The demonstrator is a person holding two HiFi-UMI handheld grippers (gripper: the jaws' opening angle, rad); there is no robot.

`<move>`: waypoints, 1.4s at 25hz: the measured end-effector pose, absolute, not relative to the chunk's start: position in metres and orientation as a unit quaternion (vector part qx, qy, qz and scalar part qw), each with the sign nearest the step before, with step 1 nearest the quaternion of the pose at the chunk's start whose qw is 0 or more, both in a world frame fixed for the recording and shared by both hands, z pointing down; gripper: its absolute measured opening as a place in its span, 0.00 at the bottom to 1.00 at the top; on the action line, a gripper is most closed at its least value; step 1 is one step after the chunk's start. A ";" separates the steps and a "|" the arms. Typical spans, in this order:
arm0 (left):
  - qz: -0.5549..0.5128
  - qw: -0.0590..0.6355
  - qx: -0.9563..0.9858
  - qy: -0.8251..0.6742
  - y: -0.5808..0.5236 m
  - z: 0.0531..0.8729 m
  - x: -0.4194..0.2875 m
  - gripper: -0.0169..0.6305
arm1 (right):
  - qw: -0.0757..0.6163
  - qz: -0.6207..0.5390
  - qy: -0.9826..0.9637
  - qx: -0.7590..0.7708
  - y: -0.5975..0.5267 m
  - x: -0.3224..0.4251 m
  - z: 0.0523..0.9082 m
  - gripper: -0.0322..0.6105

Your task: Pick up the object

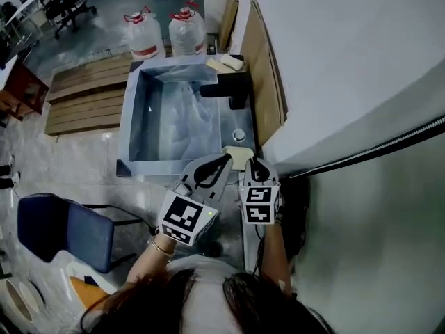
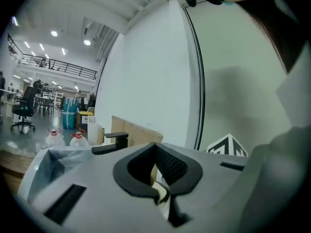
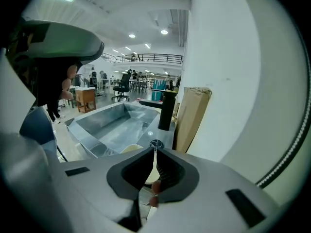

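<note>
Cream-coloured pad (image 1: 238, 156), the task's thing, lies flat on the steel counter (image 1: 245, 117) at the near rim of the sink (image 1: 126, 120), right between the two pairs of tongs. The left tongs (image 1: 227, 158) are pressed together, with their tip at the pad's left edge. The right tongs (image 1: 254, 161) are also pressed together, with their tip at the pad's right edge. Neither pair has anything pinched between its jaws (each gripper view shows the pad only through the bowed opening behind the closed tips). Whether the tips actually touch the pad cannot be told.

Each gripper carries a cube, the left cube (image 1: 184, 218) and the right cube (image 1: 259, 204), printed with black-and-white square markers that hold no letters.

Beyond the tongs the sink basin opens, grey and lined with crinkled clear film. A black faucet (image 1: 229, 88) stands past the right tongs on the counter strip, and a small round knob (image 1: 238, 135) sits between it and the pad. A brown board (image 1: 263, 68) leans on the white wall (image 1: 334, 47) to the right of the right tongs, and a black cable (image 1: 375, 147) runs along that wall.

Far ahead of the tongs stand two water jugs (image 1: 144, 35) (image 1: 188, 32) with red caps; their label print is too small to read. Wooden pallets (image 1: 90, 92) lie off to the left of the sink, and a blue chair (image 1: 62, 228) stands left of the left tongs.
</note>
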State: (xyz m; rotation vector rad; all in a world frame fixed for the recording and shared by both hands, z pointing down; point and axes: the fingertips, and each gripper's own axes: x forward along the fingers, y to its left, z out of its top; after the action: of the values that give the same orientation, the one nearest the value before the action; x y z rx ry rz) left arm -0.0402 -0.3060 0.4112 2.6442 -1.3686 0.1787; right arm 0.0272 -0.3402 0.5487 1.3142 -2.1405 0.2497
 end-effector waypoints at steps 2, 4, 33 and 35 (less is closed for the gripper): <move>0.062 0.080 0.885 -0.455 -0.308 0.416 -0.040 0.04 | 0.309 0.099 -0.805 0.496 -0.343 0.028 0.556 0.10; 0.063 0.083 0.886 -0.453 -0.311 0.418 -0.041 0.04 | 0.314 0.104 -0.802 0.497 -0.346 0.028 0.563 0.10; 0.088 0.114 0.883 -0.447 -0.331 0.453 -0.054 0.04 | 0.322 0.204 -0.756 0.532 -0.373 0.043 0.634 0.18; 0.089 0.114 0.882 -0.448 -0.332 0.454 -0.054 0.04 | 0.312 0.214 -0.755 0.536 -0.375 0.044 0.637 0.18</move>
State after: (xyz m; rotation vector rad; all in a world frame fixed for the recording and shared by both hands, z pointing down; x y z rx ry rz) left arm -0.0544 -0.3319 0.4545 2.5870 -1.3126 0.2604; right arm 0.0438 -0.3748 0.6375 1.4144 -1.9910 0.5652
